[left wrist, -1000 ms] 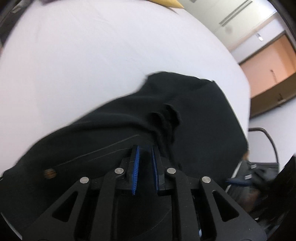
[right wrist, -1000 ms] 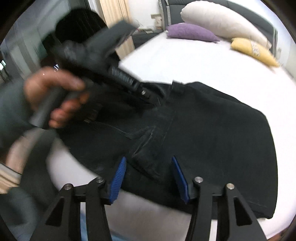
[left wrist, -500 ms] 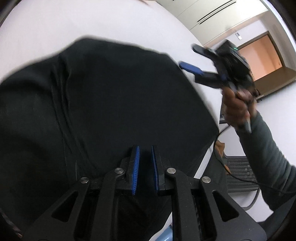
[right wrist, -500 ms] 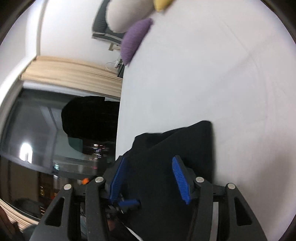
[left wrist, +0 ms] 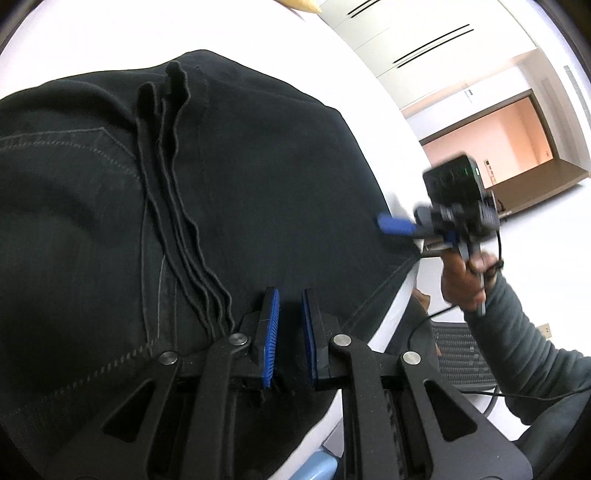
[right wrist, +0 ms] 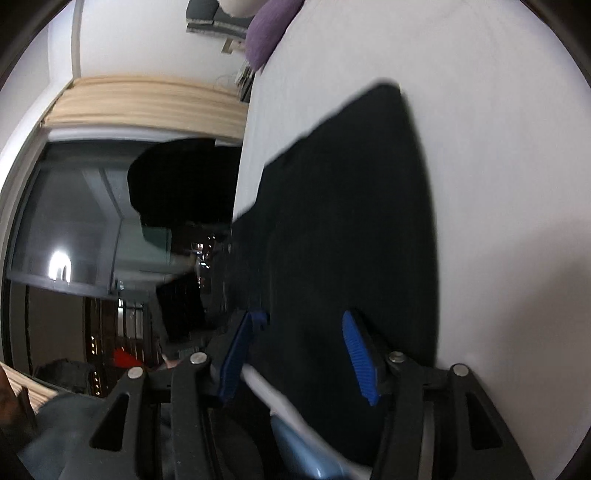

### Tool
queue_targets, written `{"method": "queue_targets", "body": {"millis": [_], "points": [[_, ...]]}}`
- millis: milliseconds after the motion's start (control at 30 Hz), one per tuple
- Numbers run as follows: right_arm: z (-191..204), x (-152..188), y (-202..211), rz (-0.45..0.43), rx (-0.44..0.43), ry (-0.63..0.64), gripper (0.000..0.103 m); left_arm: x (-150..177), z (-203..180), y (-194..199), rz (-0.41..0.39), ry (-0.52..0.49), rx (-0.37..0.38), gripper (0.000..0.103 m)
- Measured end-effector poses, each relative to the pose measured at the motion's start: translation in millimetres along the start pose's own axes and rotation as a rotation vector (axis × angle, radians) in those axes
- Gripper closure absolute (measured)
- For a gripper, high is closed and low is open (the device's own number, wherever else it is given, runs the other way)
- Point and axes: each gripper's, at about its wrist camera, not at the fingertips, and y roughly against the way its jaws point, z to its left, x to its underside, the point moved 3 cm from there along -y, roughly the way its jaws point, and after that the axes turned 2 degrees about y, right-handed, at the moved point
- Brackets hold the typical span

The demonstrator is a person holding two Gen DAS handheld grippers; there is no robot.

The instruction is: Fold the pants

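Note:
Black pants [left wrist: 240, 177] lie folded flat on the white bed [left wrist: 110, 37], their stacked edges running toward the left wrist camera. My left gripper [left wrist: 290, 339] hovers low over the near part of the pants, jaws shut with only a thin slit between the blue pads and no cloth pinched. A hand holds my right gripper [left wrist: 397, 226] at the pants' right edge by the bed's side. In the right wrist view the right gripper [right wrist: 299, 354] is rolled on its side, open, with the pants [right wrist: 351, 221] lying beneath and beyond its pads, which do not press on them.
A purple pillow [right wrist: 266, 33] and a yellow pillow [left wrist: 299, 3] lie at the head of the bed. Beige curtains [right wrist: 147, 107] and a dark window stand beside the bed. A mesh chair [left wrist: 461, 354] and a cable sit near the bed's edge by the sleeve [left wrist: 535, 369].
The right gripper rolled onto its side and swung down to the pants' edge at the bedside. The left gripper shifted across the pants toward their near edge, still shut.

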Motion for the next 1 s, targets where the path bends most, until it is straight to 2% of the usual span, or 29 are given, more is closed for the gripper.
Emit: {"method": "queue_targets", "body": {"millis": [133,233,367,467,533,567,600,633,667,700,767,867,933,1000], "points": [[4,34,11,-0.044,-0.004,-0.03,0.048,13,-5,11,-0.049,-0.014,-0.013,0.091],[22,51,27,-0.123,0.008,-0.019,0.044,29,-8,37,-0.136,-0.011,-0.053,0.091],[63,42,34,-0.244,-0.12,0.065,0.036,58,-1,71,-0.244,0.048,-0.097,0.091],[66,27,7,-0.243,-0.145,0.053,0.032,81,9,100,-0.328,0.113,-0.129,0.09],[50,14,-22,-0.205,-0.1,-0.006,0.027,92,17,115,-0.369,0.164,-0.16,0.09],[37,10,-32,-0.188,-0.036,-0.037,0.031,99,23,124,-0.39,0.194,-0.17,0.09],[22,9,-40,-0.17,0.05,-0.075,0.041,106,31,134,-0.416,0.235,-0.184,0.09],[13,8,-46,-0.166,0.143,-0.092,0.061,113,40,144,-0.444,0.278,-0.191,0.09],[15,7,-45,-0.175,0.161,-0.091,0.057,120,49,153,-0.472,0.32,-0.19,0.09],[20,7,-43,-0.185,0.14,-0.094,0.053,128,59,162,-0.503,0.371,-0.191,0.09],[35,9,-36,-0.214,0.08,-0.088,0.039,138,74,173,-0.546,0.443,-0.186,0.09],[59,12,-35,-0.245,-0.02,-0.057,0.038,144,96,170,-0.559,0.548,-0.11,0.09],[70,12,-37,-0.253,-0.057,-0.046,0.038,142,105,166,-0.571,0.564,-0.056,0.09],[77,11,-51,-0.246,-0.082,-0.047,0.038,137,111,159,-0.566,0.569,-0.044,0.09]]}}
